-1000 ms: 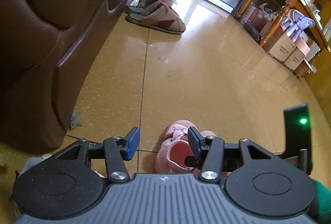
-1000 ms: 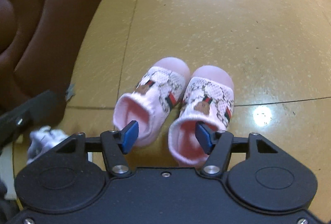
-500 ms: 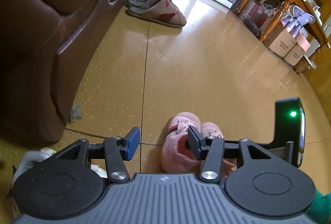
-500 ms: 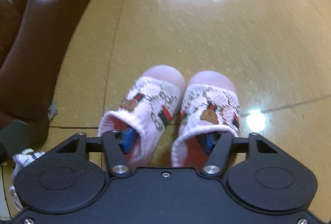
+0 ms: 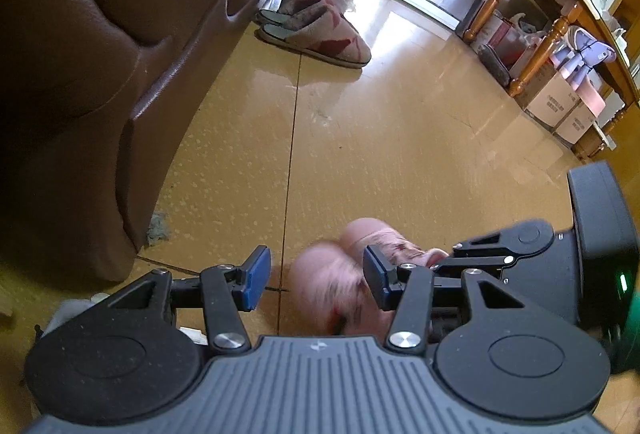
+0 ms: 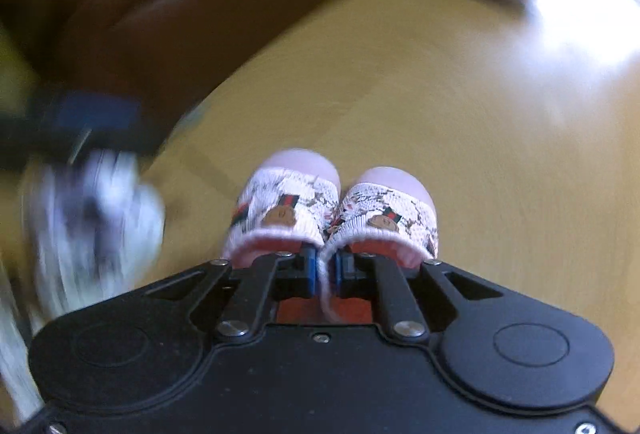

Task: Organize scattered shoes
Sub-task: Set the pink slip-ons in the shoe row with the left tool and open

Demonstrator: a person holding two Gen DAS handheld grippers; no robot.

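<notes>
Pink shoes (image 6: 332,209) show pinched only from right wrist.

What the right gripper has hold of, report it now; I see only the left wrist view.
Observer: The right gripper has just been closing. Its pads pinch the touching inner collars of both pink shoes, one finger inside each.
Operator: Tell me what lies to their left.
Observer: A white shoe, blurred, near the brown sofa.
Operator: Give me the pink shoes' markings.
Observer: Each has a brown bear patch by a green-and-red stripe.
</notes>
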